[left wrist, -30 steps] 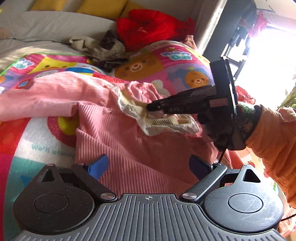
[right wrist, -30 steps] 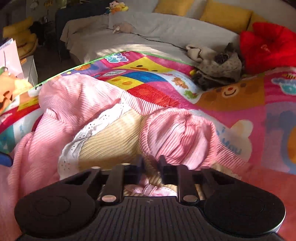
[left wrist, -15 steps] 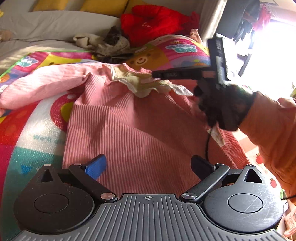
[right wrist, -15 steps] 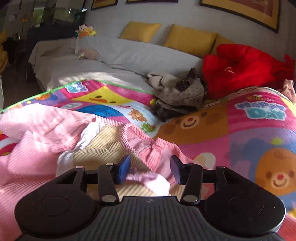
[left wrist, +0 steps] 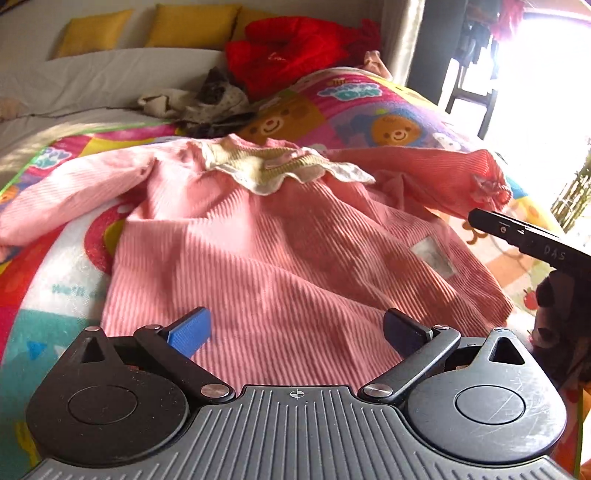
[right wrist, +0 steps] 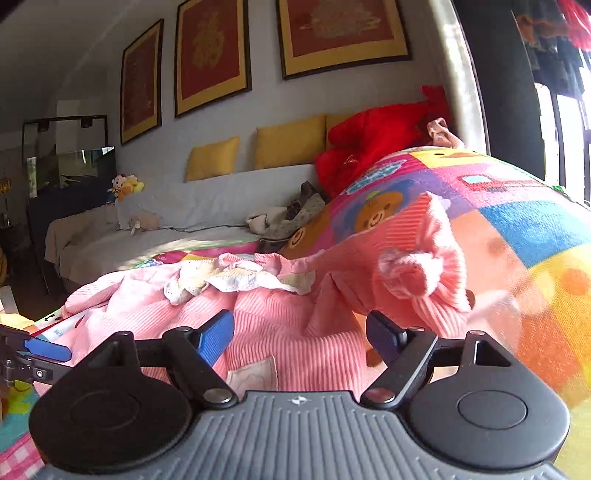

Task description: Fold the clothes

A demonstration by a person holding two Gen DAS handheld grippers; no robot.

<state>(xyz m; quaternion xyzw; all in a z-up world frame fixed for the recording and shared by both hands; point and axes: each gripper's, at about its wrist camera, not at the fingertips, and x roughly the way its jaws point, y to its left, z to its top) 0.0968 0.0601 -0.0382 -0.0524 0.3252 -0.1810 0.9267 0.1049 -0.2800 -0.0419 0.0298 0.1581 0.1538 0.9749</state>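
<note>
Bedroom: bright cartoon play mat (left wrist: 369,110) over a bed, yellow cushions (right wrist: 288,146) and framed pictures (right wrist: 343,35) on the far wall. Pink corduroy dress (left wrist: 280,258) lies spread flat on the mat, cream collar (left wrist: 266,166) at the far end, hem nearest the left gripper (left wrist: 295,334).

Both sets of jaws are spread wide, holding nothing. Right gripper (right wrist: 301,338) hovers by the right sleeve (right wrist: 417,273).

Handling guess: light, limp, ribbed so decent grip; pinch at cuff or hem edge, not mid-panel.

Left view shows the full layout and the left sleeve (left wrist: 74,195). Right view alone shows the ruffled cuff close up and the room's wall.
</note>
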